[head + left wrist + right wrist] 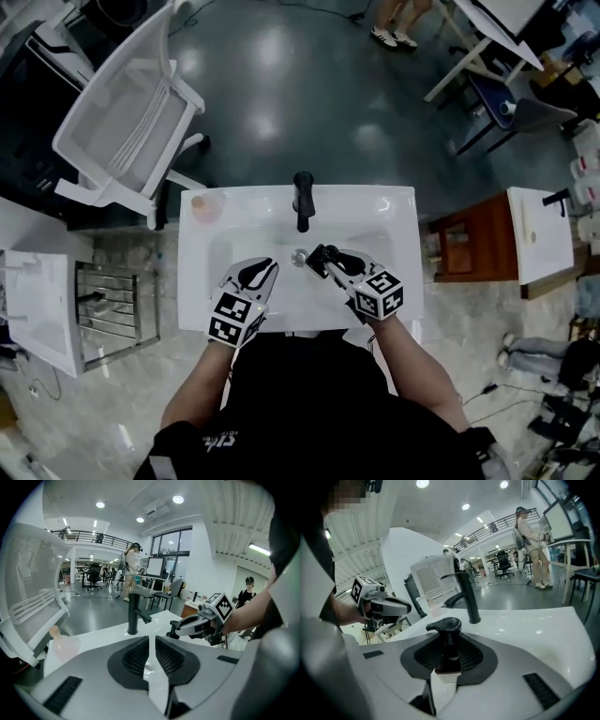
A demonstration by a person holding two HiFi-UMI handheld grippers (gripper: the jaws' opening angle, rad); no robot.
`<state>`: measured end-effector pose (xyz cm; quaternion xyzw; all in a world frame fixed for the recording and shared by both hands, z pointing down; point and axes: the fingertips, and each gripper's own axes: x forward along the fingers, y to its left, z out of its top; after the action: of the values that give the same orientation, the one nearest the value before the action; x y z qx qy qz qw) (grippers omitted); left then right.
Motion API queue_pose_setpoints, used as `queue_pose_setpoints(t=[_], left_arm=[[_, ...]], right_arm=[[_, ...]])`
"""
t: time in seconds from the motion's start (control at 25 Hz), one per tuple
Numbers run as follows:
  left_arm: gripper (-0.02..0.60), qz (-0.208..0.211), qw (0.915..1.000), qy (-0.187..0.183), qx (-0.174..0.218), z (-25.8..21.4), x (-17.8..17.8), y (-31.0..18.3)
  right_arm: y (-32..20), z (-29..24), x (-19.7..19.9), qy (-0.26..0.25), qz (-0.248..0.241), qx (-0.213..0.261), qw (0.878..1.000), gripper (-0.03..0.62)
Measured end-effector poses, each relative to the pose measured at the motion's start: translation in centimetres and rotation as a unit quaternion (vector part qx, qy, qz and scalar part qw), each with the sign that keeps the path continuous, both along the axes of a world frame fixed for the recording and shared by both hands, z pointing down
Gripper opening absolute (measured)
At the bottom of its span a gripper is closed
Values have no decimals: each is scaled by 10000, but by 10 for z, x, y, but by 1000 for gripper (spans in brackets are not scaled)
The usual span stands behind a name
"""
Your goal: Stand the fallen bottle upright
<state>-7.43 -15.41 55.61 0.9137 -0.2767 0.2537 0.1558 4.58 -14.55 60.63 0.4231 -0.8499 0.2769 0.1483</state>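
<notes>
A dark pump bottle (448, 656) with a black pump head (445, 624) stands upright between the jaws of my right gripper (448, 645), which is shut on its neck. Its body is hidden below the jaws. In the head view this gripper (324, 260) holds the bottle (321, 253) over the white sink (394, 225), just right of the drain (299, 256). My left gripper (265, 268) hovers over the basin's left half. Its jaws (149, 641) are a narrow gap apart with nothing between them. The two grippers are apart, tips facing the black faucet (303, 199).
A pale pink item (205, 207) sits on the sink's back left corner. A white chair (131, 122) stands behind on the left, a wooden cabinet (473, 239) on the right. A metal rack (111, 302) is left of the sink. People stand farther back.
</notes>
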Motion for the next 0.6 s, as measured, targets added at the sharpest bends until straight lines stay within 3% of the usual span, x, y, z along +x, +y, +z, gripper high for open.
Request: queue_pose_setpoints(t=[0.36, 0.6], left_arm=[[54, 737, 9964, 368, 214, -35, 143, 33], [52, 927, 9942, 454, 295, -49, 212, 53]], right_arm=[[42, -50, 171, 304, 1238, 438, 9909, 97], [65, -61, 250, 585, 1514, 567, 9851, 97]])
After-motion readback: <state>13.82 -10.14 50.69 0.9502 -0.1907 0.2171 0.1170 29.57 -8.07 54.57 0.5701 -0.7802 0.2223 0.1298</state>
